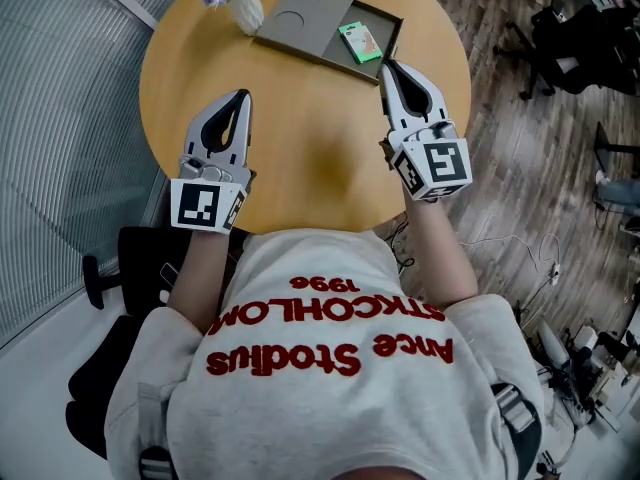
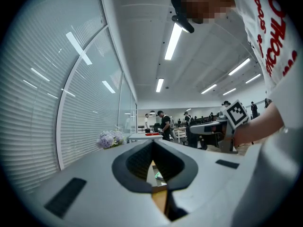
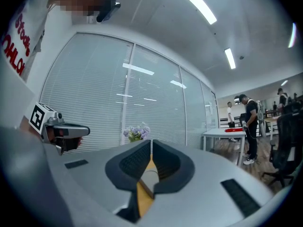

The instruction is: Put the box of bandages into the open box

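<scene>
Person stands at the round table (image 1: 300, 168), one gripper in each hand, both low over the wood.

- Left gripper (image 1: 243, 95): jaws closed tip to tip, nothing between them.
- Right gripper (image 1: 384, 65): jaws pressed together, also empty.
- Box of bandages (image 1: 357, 40): green, lies flat inside the open box (image 1: 388, 26), just ahead of the right fingertips and slightly to their left, not touching them.
- The open box's near edge sits close to those tips.
- Vase (image 1: 247, 10) of pale flowers stands well beyond the left fingertips.
</scene>
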Available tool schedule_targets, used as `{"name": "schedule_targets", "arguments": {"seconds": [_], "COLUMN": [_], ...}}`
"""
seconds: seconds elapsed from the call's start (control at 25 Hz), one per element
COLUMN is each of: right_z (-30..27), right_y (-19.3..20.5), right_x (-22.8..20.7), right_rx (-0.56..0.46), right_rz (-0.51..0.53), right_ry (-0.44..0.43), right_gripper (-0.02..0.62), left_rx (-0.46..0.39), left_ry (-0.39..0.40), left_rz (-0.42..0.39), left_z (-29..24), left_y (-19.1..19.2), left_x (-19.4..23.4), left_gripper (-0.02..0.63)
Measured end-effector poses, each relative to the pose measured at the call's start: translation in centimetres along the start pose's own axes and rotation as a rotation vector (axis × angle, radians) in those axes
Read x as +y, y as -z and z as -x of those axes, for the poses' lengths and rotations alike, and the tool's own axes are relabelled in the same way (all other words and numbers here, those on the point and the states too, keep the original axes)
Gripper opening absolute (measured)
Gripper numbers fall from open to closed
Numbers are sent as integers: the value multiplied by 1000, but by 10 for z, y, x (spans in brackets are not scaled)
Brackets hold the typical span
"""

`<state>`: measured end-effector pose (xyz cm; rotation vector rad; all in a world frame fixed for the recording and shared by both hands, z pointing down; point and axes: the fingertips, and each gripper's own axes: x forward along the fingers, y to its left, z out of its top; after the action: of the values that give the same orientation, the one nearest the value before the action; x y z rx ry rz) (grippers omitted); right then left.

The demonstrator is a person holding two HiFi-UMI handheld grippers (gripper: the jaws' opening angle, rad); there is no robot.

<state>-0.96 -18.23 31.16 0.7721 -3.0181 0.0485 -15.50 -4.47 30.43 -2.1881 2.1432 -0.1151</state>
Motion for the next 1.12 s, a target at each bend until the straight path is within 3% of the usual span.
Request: {"name": "schedule_targets", "arguments": {"seconds": [0.52, 1.12], "right_z": [45, 55], "right_y": [-5, 7], "right_x": [21, 25], "right_rx": [-17, 27], "right_rz": [-58, -30], "right_ry": [6, 4], "right_gripper": [11, 9], "left_rx": [-34, -37], "left_ry": [2, 7], "left_rz": [46, 46], "left_z": [14, 11], "left_y": [-5, -4], "left_x": [-19, -29], "left_gripper": [3, 3]}}
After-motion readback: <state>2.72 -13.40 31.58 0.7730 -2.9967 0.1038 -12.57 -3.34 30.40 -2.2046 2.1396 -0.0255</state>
